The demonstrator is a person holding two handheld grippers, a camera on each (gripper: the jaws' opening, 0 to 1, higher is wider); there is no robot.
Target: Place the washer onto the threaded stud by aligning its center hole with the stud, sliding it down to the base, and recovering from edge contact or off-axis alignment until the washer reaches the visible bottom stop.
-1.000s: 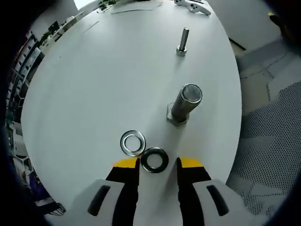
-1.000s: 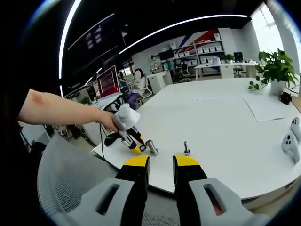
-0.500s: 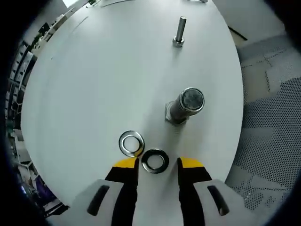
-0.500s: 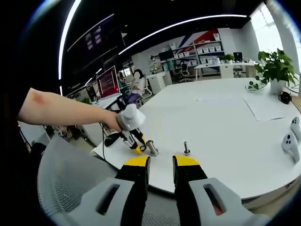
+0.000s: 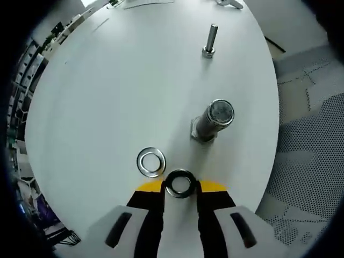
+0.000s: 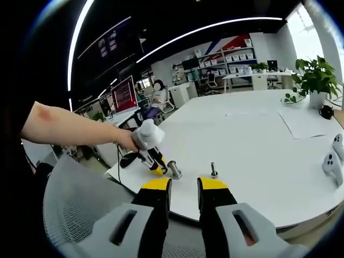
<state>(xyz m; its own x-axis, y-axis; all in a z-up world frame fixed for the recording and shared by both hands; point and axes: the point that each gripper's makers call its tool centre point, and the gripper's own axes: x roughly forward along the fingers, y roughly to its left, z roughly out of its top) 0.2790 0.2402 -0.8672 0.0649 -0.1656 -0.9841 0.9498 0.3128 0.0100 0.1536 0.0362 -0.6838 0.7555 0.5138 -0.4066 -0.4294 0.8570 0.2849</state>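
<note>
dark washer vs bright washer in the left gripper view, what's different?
The dark washer sits between the left gripper's jaws, which have closed in on it; the bright washer lies free on the white table. The dark washer has a dull blackish finish, the bright washer a shiny silver one. Both are flat rings of similar size, lying near the large stud.

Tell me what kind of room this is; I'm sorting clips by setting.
Probably an open-plan office or lab: a large white table, storage shelves along the back wall, a red screen, and a potted plant.
</note>
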